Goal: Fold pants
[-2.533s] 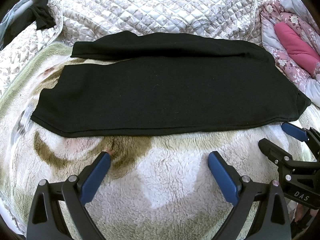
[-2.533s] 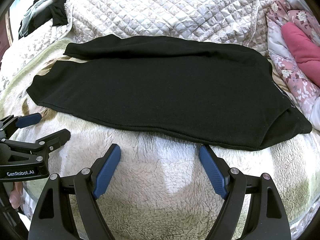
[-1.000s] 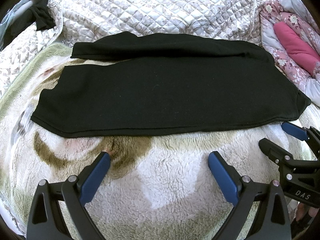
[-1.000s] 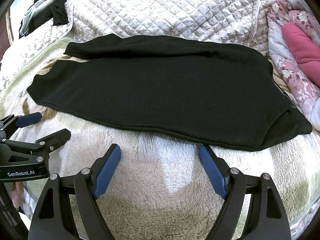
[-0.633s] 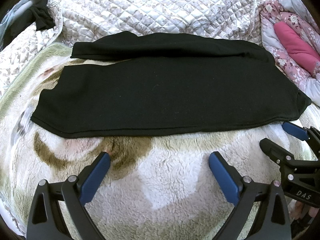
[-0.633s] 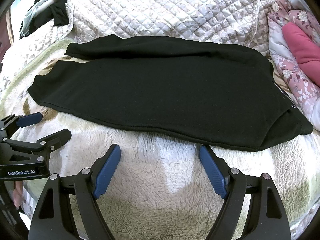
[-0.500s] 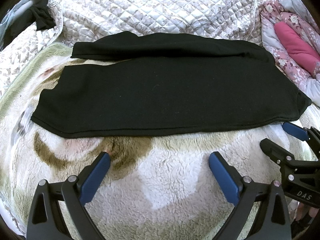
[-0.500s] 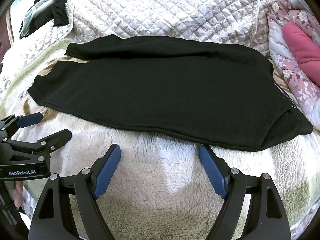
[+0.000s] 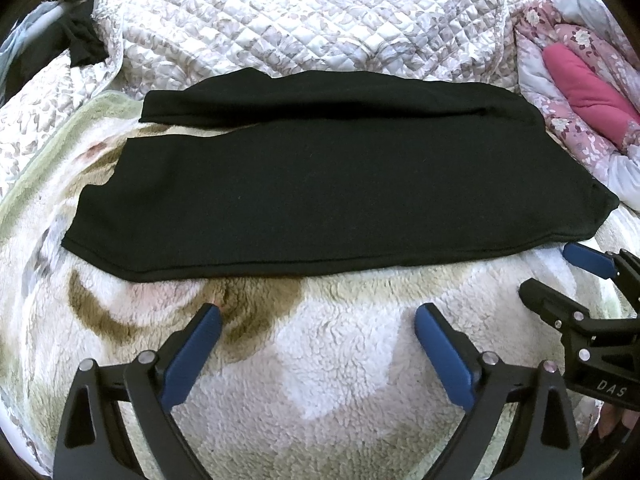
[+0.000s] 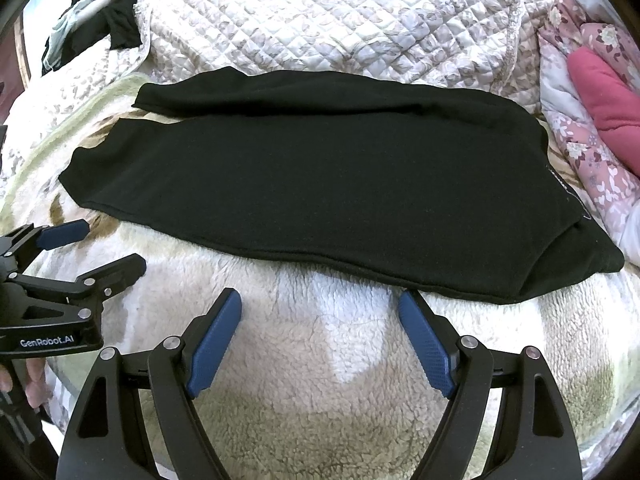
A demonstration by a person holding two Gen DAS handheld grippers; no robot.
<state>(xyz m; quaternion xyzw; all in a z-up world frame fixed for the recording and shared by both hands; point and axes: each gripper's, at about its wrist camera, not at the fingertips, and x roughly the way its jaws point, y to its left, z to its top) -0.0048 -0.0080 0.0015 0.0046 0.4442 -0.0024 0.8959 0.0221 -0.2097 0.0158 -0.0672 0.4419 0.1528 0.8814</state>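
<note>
matt black knit pants (image 9: 320, 196), fluffy fleece blanket (image 9: 340, 360), smooth quilted cloth cover (image 9: 300, 20)

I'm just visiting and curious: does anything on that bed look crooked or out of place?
Slightly. The black pants lie flat on the fleece blanket, but the far leg splays away from the near one at the left end, leaving a gap. Nothing looks spilled or damaged.

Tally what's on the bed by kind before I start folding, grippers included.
Black pants: 1
Fleece blanket: 1
Quilted bedspread: 1
Pink floral bedding: 1
Open grippers: 2, left gripper and right gripper
Total: 6
</note>
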